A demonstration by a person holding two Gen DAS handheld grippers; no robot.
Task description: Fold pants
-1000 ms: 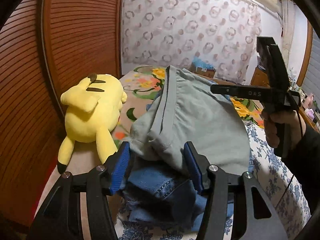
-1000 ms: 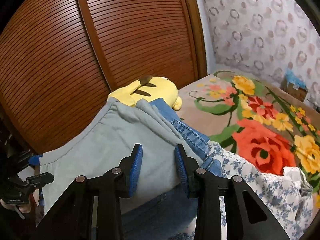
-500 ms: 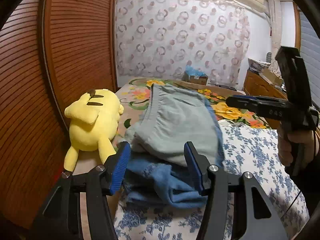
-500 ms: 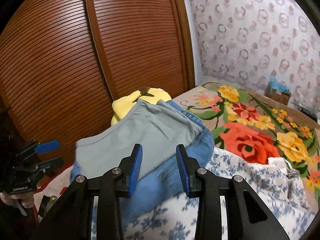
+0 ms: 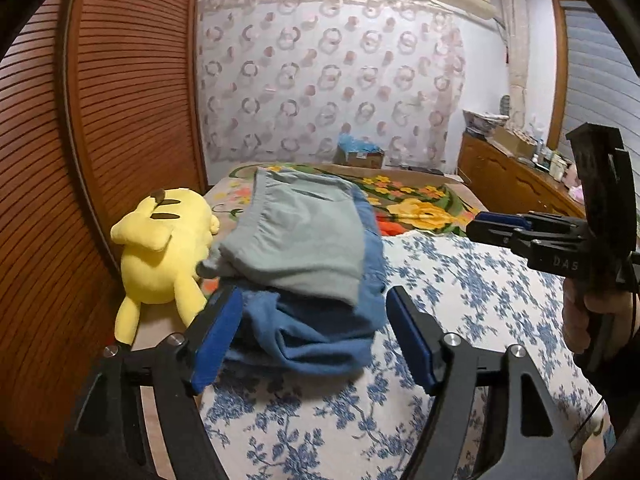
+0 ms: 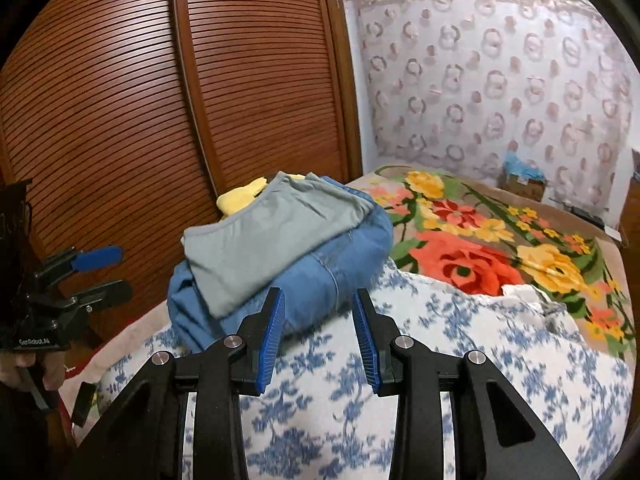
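Observation:
Folded grey-green pants (image 5: pixel 304 240) lie on top of folded blue jeans (image 5: pixel 320 332) on the bed. My left gripper (image 5: pixel 314 338) is just short of the stack, its jaws opening; the pads touch no cloth. My right gripper (image 6: pixel 319 332) is open and drawn back from the jeans (image 6: pixel 328 276), with only bedsheet behind the gap. The grey-green pants (image 6: pixel 276 232) top the pile there too. Each gripper shows in the other's view: the right one (image 5: pixel 480 227) held by a hand at the right, the left one (image 6: pixel 112 272) at the far left.
A yellow plush toy (image 5: pixel 160 248) lies left of the stack against the slatted wooden wardrobe doors (image 5: pixel 120 120). A blue-flowered sheet (image 5: pixel 460 280) covers the near bed and a bright floral blanket (image 6: pixel 480 240) the far part. A wooden dresser (image 5: pixel 512 184) stands at the right.
Both grippers have drawn back from the stacked pants, which now sit farther off in each view. The left jaws stand wider than before. The right jaws keep the same gap.

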